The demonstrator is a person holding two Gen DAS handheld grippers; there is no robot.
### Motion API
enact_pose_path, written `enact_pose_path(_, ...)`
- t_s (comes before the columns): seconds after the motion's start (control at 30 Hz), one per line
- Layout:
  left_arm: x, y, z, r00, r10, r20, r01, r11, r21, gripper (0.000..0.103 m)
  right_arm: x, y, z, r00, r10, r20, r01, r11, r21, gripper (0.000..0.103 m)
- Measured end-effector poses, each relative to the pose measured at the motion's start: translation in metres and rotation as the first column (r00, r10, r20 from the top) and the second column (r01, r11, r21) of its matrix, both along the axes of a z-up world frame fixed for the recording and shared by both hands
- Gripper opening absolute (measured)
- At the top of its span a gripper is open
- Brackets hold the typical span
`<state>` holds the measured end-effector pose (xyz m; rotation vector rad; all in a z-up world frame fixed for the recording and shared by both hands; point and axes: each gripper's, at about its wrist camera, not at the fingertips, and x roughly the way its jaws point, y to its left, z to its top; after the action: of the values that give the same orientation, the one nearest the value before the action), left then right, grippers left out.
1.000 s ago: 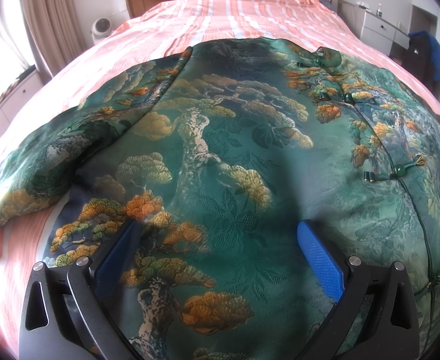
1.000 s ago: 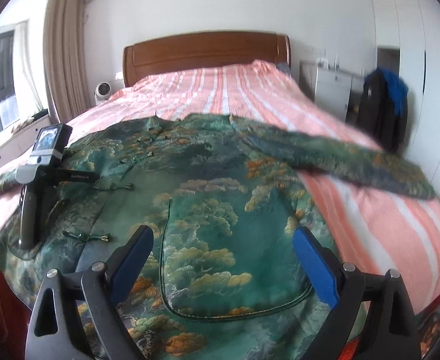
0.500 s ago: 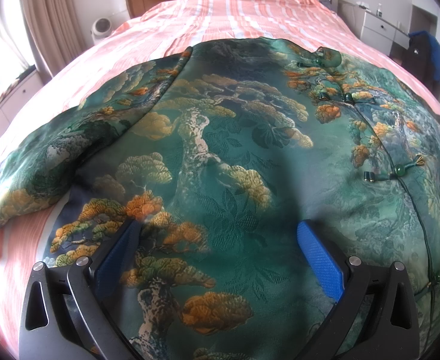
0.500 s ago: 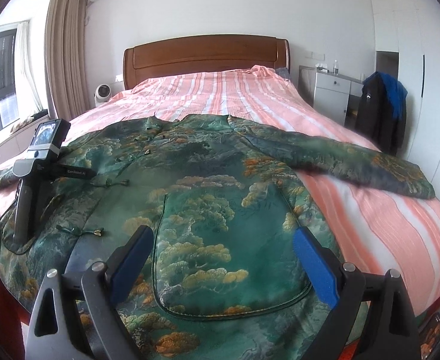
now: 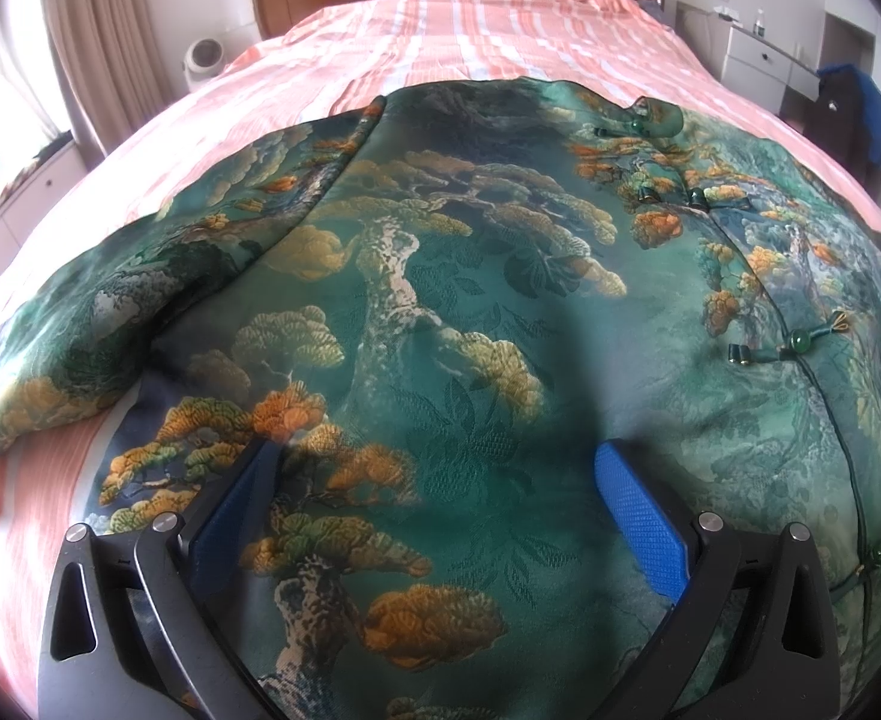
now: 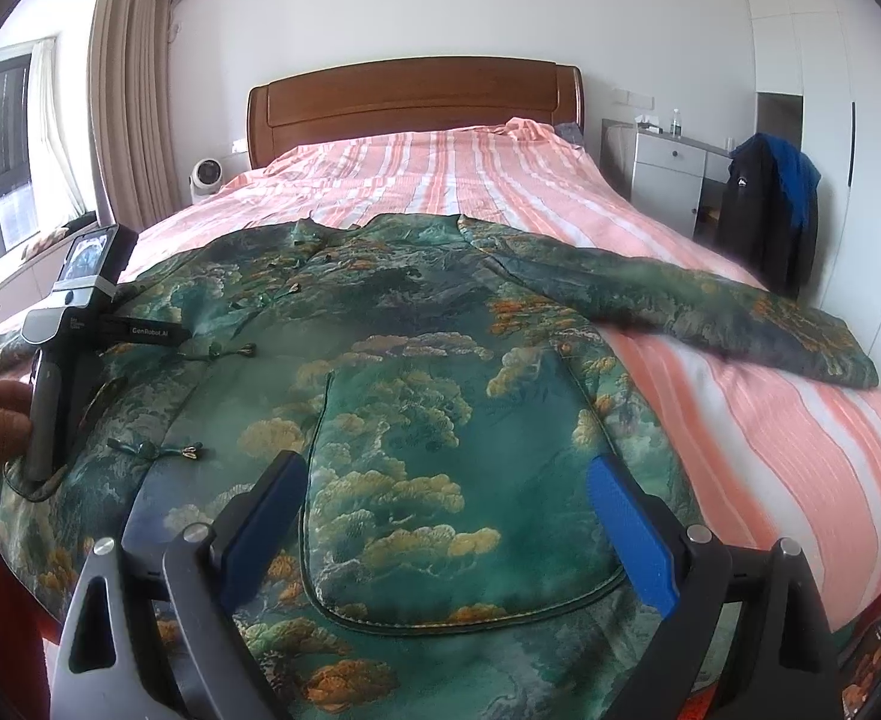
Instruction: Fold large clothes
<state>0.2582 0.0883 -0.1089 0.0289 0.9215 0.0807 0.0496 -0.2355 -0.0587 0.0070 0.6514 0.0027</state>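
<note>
A jacket [image 6: 416, 372] lies spread flat on the near half of the bed [image 6: 758, 420], collar toward the far headboard [image 6: 413, 108]. Its sleeve [image 6: 698, 306] stretches right across the bedspread. A nightstand [image 6: 665, 174] stands right of the headboard, a fan [image 6: 207, 175] left.

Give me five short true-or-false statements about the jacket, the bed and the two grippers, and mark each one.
1. The green brocade jacket lies spread face up on the striped bedspread. True.
2. The jacket's sleeve on the side toward the white wardrobe is folded across the chest. False: it stretches out sideways over the bedspread.
3. The right gripper is clamped on the hem. False: its jaws stand wide open above the jacket's patch pocket.
4. The left gripper is open over the jacket, gripping nothing. True.
5. The jacket's knot buttons are undone and the front hangs open. False: the front is fastened shut.
</note>
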Motion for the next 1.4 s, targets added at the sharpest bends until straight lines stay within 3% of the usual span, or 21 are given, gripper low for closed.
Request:
enact_pose_path(0.47,0.001,0.0,0.0,1.0,0.005,-0.006,-0.005,1.0,-0.008,0.103,0.0,-0.003,-0.001,1.0,0.005,-0.009,-0.005,1.0,0.031,0.093)
enact_pose_path(0.57,0.002,0.001,0.003,0.998,-0.029,-0.049,0.028,0.999,-0.018,0.103,0.003,-0.026,0.007,1.0,-0.009,-0.001,0.009,0.987,0.16,0.093)
enact_pose_path(0.67,-0.002,0.007,0.01,0.994,-0.091,-0.067,0.088,0.995,-0.047,0.103,0.022,-0.076,0.013,0.997,-0.069,-0.04,0.079,0.944,0.321,0.093)
enact_pose_path(0.73,-0.017,0.014,0.023,0.993,-0.106,-0.042,0.103,0.991,-0.084,0.102,0.039,-0.128,0.015,0.985,-0.157,-0.077,0.175,0.887,0.428,0.093)
enact_pose_path(0.8,-0.037,0.017,0.04,0.993,-0.117,0.012,0.118,0.99,-0.076,0.102,0.051,-0.184,0.011,0.959,-0.262,-0.107,0.278,0.8,0.532,0.093)
enact_pose_path(0.83,-0.05,0.018,0.051,0.991,-0.13,0.042,0.133,0.989,-0.063,0.103,0.056,-0.221,0.003,0.933,-0.335,-0.13,0.346,0.736,0.583,0.093)
enact_pose_path(0.9,-0.072,0.022,0.067,0.985,-0.147,0.087,0.152,0.987,-0.051,0.103,0.062,-0.267,-0.012,0.89,-0.422,-0.175,0.43,0.645,0.631,0.093)
enact_pose_path(0.97,-0.093,0.027,0.082,0.982,-0.144,0.121,0.153,0.986,-0.064,0.103,0.064,-0.316,-0.035,0.815,-0.52,-0.256,0.533,0.502,0.681,0.093)
enact_pose_path(1.03,-0.113,0.033,0.091,0.982,-0.126,0.144,0.14,0.986,-0.093,0.103,0.069,-0.346,-0.053,0.773,-0.559,-0.301,0.564,0.387,0.73,0.092)
enact_pose_path(1.1,-0.128,0.041,0.092,0.984,-0.097,0.149,0.116,0.986,-0.123,0.103,0.079,-0.359,-0.056,0.742,-0.598,-0.304,0.583,0.352,0.732,0.092)
enact_pose_path(1.17,-0.138,0.048,0.089,0.987,-0.068,0.145,0.09,0.984,-0.153,0.103,0.093,-0.365,-0.052,0.73,-0.621,-0.284,0.596,0.376,0.709,0.086)
enact_pose_path(1.23,-0.144,0.056,0.085,0.988,-0.052,0.148,0.078,0.982,-0.172,0.103,0.112,-0.367,-0.047,0.731,-0.621,-0.281,0.617,0.426,0.662,0.046)
enact_pose_path(1.27,-0.142,0.06,0.083,0.988,-0.039,0.15,0.064,0.984,-0.166,0.103,0.118,-0.365,-0.042,0.717,-0.631,-0.295,0.647,0.447,0.617,0.02)
enact_pose_path(1.3,-0.144,0.064,0.082,0.987,-0.025,0.157,0.051,0.986,-0.161,0.103,0.126,-0.357,-0.029,0.703,-0.651,-0.286,0.675,0.486,0.555,0.019)
enact_pose_path(1.33,-0.147,0.071,0.082,0.984,-0.005,0.177,0.033,0.987,-0.155,0.103,0.135,-0.345,-0.011,0.722,-0.648,-0.243,0.658,0.535,0.529,0.018)
enact_pose_path(1.37,-0.149,0.078,0.081,0.978,0.023,0.205,0.008,0.989,-0.148,0.103,0.142,-0.332,0.005,0.752,-0.627,-0.2,0.626,0.586,0.515,0.018)
enact_pose_path(1.4,-0.15,0.083,0.08,0.974,0.042,0.222,-0.01,0.989,-0.145,0.103,0.157,-0.304,0.033,0.812,-0.569,-0.128,0.552,0.678,0.485,0.018)
